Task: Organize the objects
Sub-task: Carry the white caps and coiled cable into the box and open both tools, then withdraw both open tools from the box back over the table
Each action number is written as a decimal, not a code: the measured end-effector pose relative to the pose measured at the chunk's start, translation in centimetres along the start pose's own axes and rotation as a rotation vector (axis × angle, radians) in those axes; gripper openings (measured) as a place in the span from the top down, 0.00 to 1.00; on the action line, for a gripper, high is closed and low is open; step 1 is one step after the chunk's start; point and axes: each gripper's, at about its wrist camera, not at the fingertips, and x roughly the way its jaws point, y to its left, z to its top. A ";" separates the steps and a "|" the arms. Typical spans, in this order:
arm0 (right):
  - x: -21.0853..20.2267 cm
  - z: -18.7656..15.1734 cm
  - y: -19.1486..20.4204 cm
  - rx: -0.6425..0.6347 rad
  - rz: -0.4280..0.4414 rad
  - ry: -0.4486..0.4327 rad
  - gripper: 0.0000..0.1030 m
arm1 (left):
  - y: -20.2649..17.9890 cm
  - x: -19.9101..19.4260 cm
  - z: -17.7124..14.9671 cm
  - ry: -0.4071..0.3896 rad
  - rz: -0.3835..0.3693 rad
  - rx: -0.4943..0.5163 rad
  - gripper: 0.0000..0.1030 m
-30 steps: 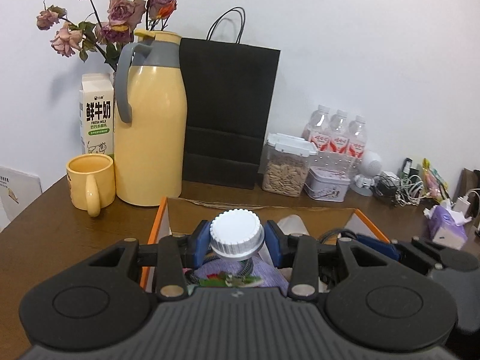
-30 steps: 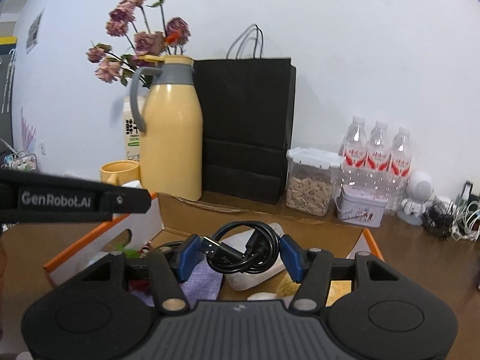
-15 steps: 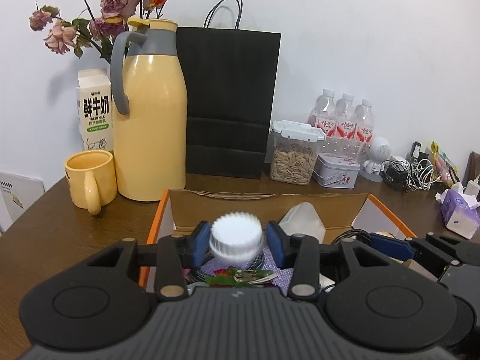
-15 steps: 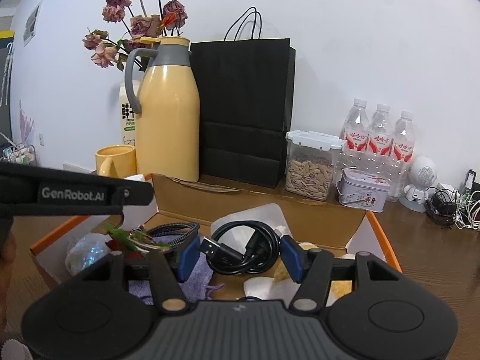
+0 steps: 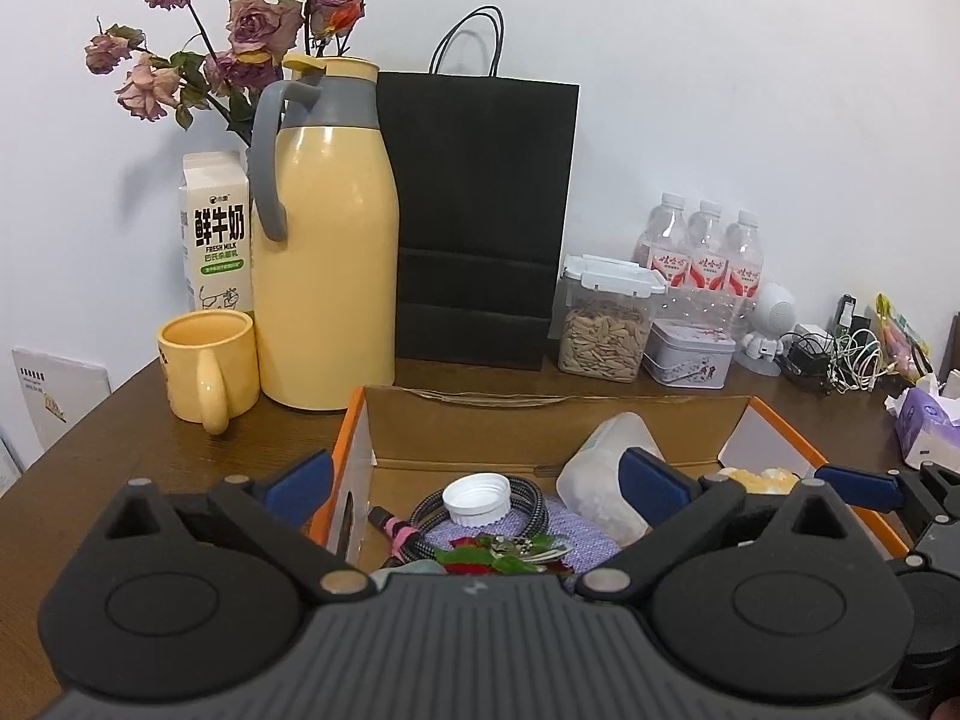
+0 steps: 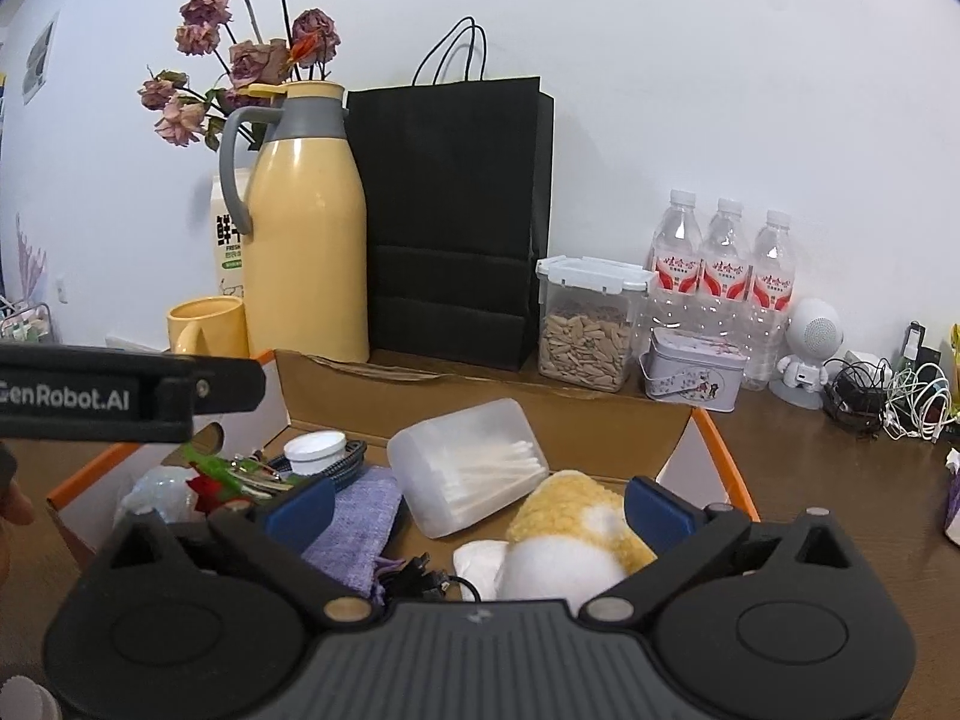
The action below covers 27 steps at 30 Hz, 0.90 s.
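Both jaws just sprang wide, nothing clamped. L gripper [image 5: 474, 474] over white-capped bottle [image 5: 477, 498], now lying in cardboard box [image 5: 540, 420] on braided cable. R gripper [image 6: 477, 504] over black USB cable [image 6: 420, 582], by plush toy [image 6: 570, 534]. Risk: box crowded, swab tub [image 6: 468, 468] tilted, withdrawing fingers may snag cable or tip bottle. Thermos [image 5: 324, 240] behind, well apart.

Both wrist cameras look forward (close, side by side) over the box [image 5: 744, 420].

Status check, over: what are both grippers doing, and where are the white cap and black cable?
Left gripper, right gripper just opened, empty. White cap and black cable in box. Nothing blocking.
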 end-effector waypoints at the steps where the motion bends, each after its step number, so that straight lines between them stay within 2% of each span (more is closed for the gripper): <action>1: -0.1 0.0 0.0 -0.001 0.000 -0.001 0.00 | 0.0 -0.1 0.0 0.000 0.001 0.000 0.00; 16: -1.5 0.1 0.5 -0.021 -0.002 -0.013 0.00 | -0.1 -1.3 0.3 0.004 -0.034 0.006 0.00; 27: -4.4 0.1 1.1 -0.043 0.003 -0.027 0.00 | 0.3 -4.6 0.3 -0.006 -0.034 0.011 0.00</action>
